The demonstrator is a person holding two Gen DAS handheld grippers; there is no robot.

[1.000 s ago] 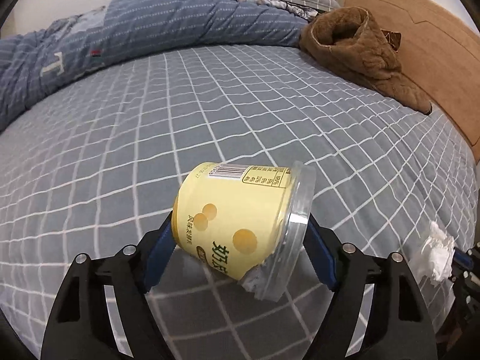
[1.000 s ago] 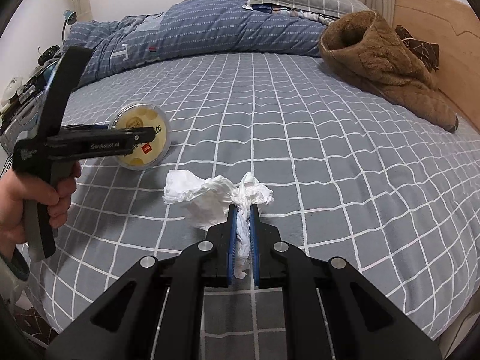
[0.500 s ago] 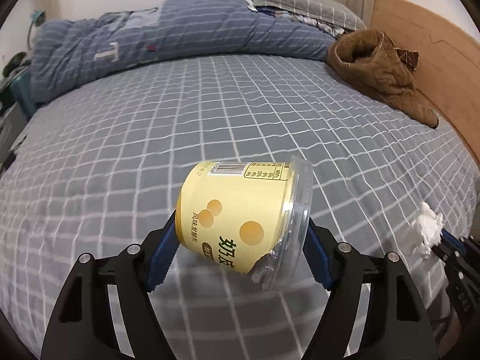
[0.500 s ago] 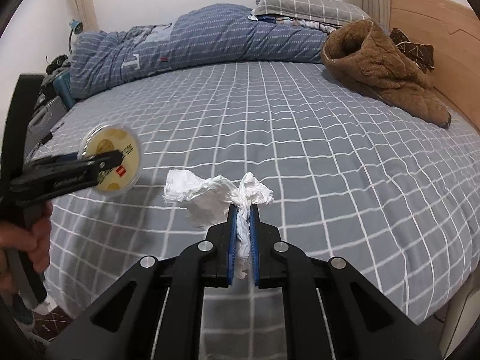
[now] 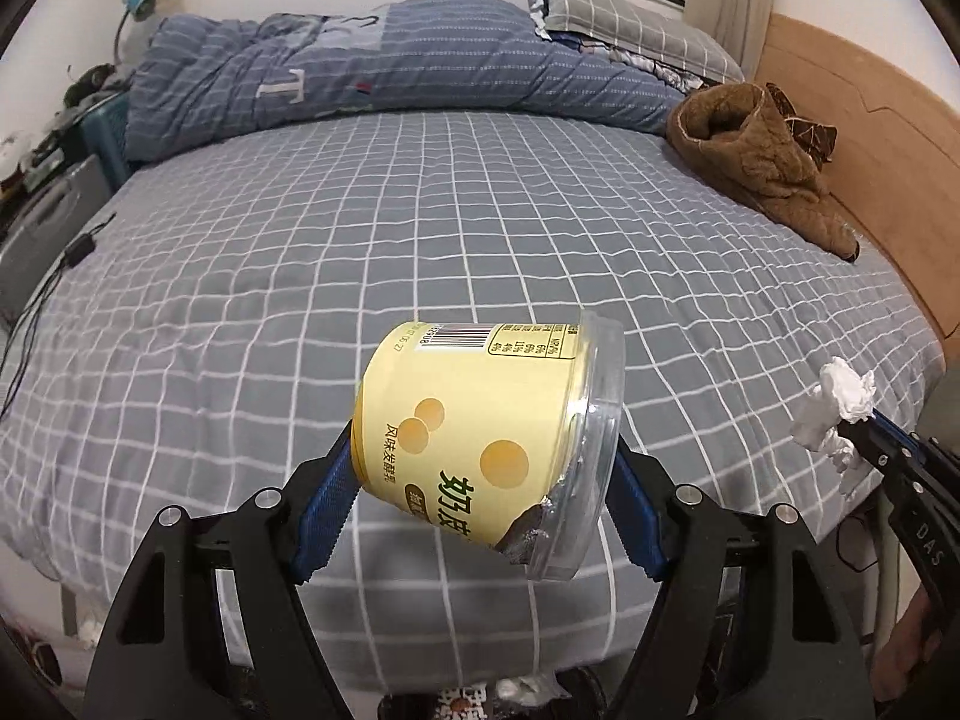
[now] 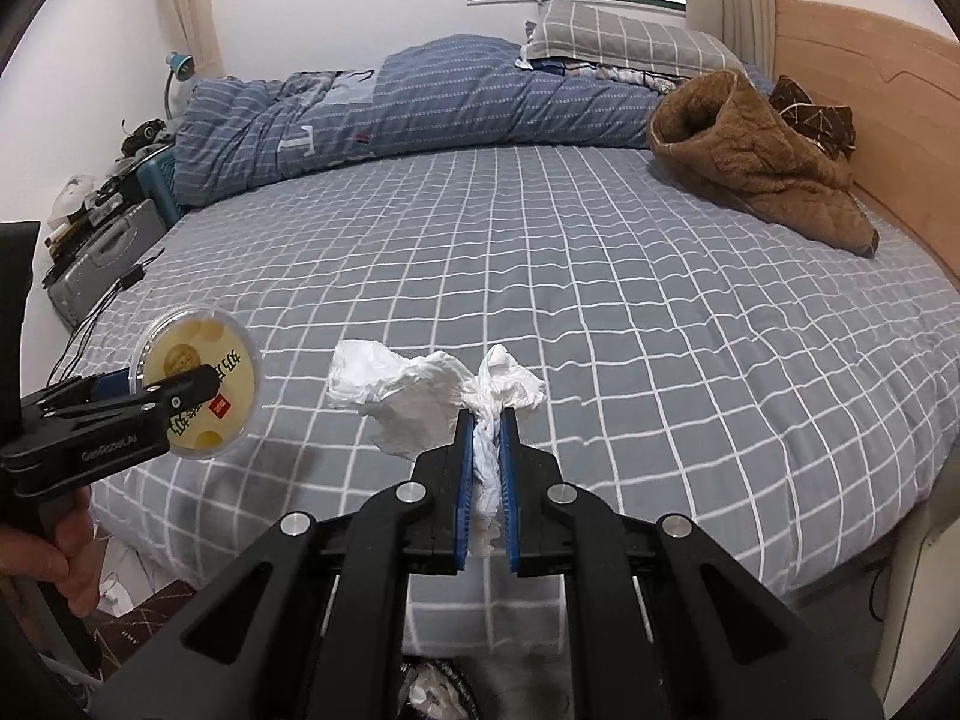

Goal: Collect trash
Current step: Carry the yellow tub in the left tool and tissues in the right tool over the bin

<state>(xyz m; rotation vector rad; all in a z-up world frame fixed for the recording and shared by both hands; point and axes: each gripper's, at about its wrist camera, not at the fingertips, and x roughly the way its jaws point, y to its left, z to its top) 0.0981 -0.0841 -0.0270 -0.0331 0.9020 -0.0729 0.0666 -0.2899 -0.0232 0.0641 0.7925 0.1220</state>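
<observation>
While the left gripper (image 5: 480, 510) clamps the light, crushable yogurt tub (image 5: 486, 438) base-to-rim over the bed's six-o'clock edge, the right gripper (image 6: 486, 450) pinches the soft crumpled tissue (image 6: 420, 390) at its waist.

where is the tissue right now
The tissue is pinched in the right tool, held above the near edge of the bed; in the right wrist view the yellow cup is to its left.

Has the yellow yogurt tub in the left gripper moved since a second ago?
Yes. The yellow yogurt tub has pulled back toward the near edge of the grey checked bed, off the sheet.
</observation>
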